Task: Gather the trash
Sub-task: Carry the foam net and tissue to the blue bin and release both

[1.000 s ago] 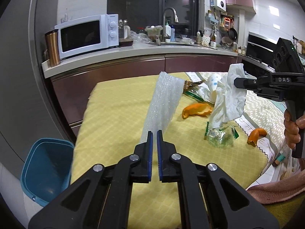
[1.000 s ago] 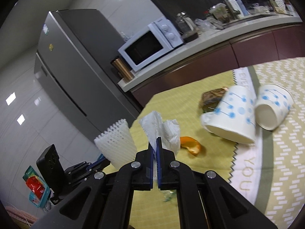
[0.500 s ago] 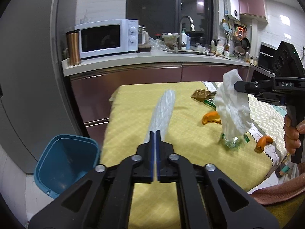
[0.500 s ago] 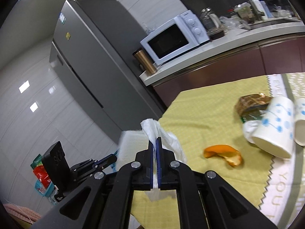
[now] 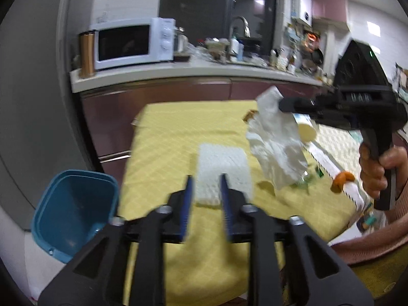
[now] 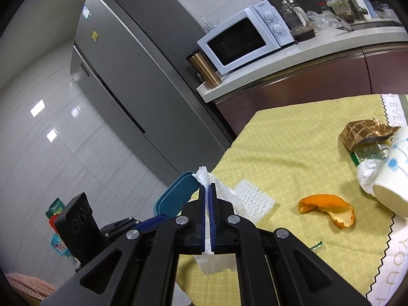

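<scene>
My left gripper (image 5: 205, 178) is opening, and its pads no longer press on the white foam net sheet (image 5: 221, 173). The sheet sits between and just past the jaws, low over the yellow cloth; the right wrist view shows this sheet (image 6: 255, 201) by the table's left edge, apart from the left fingers (image 6: 150, 222). My right gripper (image 6: 207, 186) is shut on a crumpled white tissue (image 6: 216, 265). In the left wrist view that right gripper (image 5: 280, 107) holds the tissue (image 5: 275, 148) in the air above the table. A blue bin (image 5: 74, 204) stands on the floor at the left.
An orange peel (image 6: 329, 209), a dotted paper cup (image 6: 392, 173) and a brown wrapper (image 6: 362, 132) lie on the yellow tablecloth (image 6: 293, 140). A second peel (image 5: 343, 178) lies near the person's hand (image 5: 374, 170). A counter with a microwave (image 5: 132, 43) stands behind, a grey fridge (image 6: 142, 84) to the left.
The left jaws were shut on the upright foam sheet and now stand apart, with the sheet lying flat and free. The right gripper carried the tissue leftward, closer to the bin.
</scene>
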